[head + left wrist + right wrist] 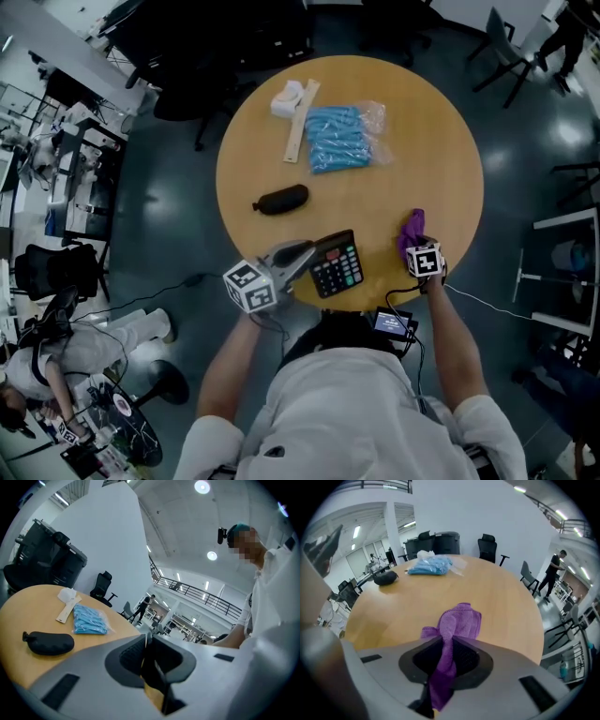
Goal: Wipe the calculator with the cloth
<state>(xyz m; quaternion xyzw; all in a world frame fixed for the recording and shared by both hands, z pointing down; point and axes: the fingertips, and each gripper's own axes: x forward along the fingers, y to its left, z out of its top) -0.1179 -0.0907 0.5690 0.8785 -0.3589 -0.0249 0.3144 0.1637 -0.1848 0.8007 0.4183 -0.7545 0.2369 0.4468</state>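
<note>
Head view: bag (pixel 373 120) w/ blue items (pixel 336 139) on table (pixel 427 164), beyond calculator (pixel 336 264).

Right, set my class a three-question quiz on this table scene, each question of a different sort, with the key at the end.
1. True or false: the right gripper is pinching the purple cloth.
2. Which thing is the left gripper clamped on? A) black pouch B) calculator C) blue packet
3. Fill in: seen from above, the table is ____ in shape.
Key: 1 true; 2 B; 3 round.
</note>
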